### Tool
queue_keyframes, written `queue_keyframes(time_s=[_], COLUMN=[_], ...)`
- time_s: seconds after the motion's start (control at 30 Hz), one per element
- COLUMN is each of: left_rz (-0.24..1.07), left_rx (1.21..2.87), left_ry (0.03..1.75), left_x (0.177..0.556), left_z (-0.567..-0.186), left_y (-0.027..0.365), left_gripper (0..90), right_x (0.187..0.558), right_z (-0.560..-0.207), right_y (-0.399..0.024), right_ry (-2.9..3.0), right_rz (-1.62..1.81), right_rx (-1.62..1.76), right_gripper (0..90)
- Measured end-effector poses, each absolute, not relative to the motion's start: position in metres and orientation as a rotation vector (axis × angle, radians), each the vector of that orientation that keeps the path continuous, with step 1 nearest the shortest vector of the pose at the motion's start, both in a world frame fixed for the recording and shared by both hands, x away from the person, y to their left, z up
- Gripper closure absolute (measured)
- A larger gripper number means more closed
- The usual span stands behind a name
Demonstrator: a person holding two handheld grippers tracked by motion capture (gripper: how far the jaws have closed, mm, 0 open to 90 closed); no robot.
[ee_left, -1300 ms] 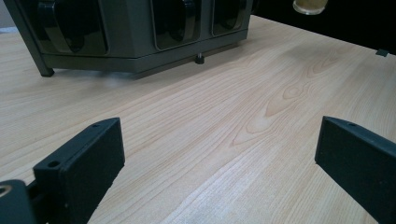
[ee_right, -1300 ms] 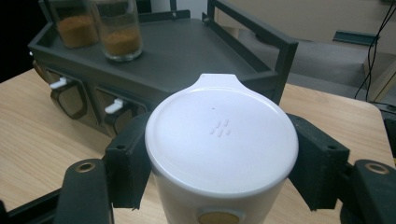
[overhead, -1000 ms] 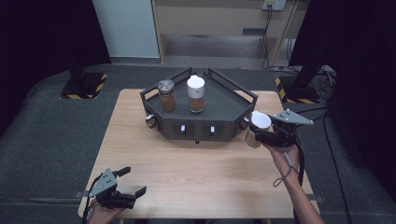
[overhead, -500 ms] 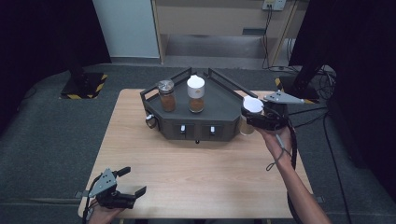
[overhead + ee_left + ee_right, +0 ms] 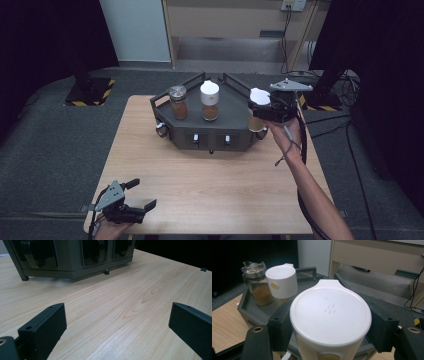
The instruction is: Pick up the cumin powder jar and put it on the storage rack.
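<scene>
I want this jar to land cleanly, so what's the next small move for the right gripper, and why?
Probably carry the jar a little further over the tray and lower it into the bare space right of the two jars. The right gripper is shut on it at the tray's right edge, above the rail.

light wood table point(image 5: 210, 190) bears dark grey rack point(image 5: 227, 107) at far edge.

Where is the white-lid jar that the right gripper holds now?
In the high view the held jar is in the right gripper, at the right end of the dark rack, right of the two jars standing on it.
</scene>
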State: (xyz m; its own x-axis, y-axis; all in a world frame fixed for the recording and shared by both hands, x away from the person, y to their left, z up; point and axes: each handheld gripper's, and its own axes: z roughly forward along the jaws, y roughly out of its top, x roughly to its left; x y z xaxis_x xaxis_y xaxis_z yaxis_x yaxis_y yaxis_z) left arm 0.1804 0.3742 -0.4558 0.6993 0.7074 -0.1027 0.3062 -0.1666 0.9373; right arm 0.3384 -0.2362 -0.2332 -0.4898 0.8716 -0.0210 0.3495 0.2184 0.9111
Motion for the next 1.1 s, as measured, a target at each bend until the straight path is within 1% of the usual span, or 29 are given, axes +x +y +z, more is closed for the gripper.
queue_keyframes(time_s=[0.57, 1.1], left_rz=[0.430, 0.424], left_rx=[1.756, 1.751], left_ry=[0.812, 0.812], left_x=[0.181, 0.181], left_z=[-0.456, -0.457], left_y=[0.375, 0.376], left_gripper=[0.1, 0.1], right_x=[0.377, 0.407], right_z=[-0.232, -0.254], right_y=[-0.208, -0.183], right_ry=[1.939, 1.907], right_rz=[1.225, 1.185], right_rx=[1.151, 1.208], right_gripper=[30.9, 30.9])
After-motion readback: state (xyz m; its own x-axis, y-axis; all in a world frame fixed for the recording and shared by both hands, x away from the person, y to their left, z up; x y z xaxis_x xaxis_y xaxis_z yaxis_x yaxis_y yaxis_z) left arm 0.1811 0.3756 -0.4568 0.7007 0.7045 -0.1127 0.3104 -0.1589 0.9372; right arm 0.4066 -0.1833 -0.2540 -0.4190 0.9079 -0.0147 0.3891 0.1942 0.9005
